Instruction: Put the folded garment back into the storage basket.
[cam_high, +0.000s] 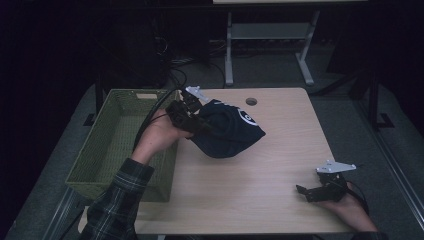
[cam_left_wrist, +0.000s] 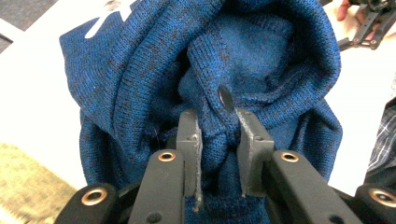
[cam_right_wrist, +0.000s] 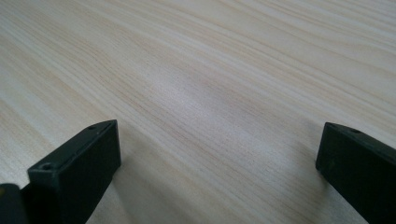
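The left hand-held gripper (cam_left_wrist: 218, 140) is clamping a fold of the dark blue knitted garment (cam_high: 227, 127), holding it bunched above the pale wooden bench (cam_high: 250, 185) beside the green woven basket (cam_high: 120, 145), while the right hand-held gripper (cam_high: 306, 192) is resting wide open, gripping nothing.

High cam above, looks down on table (cam_high: 260, 180); gripper cams close-up along jaws; all share tabletop.
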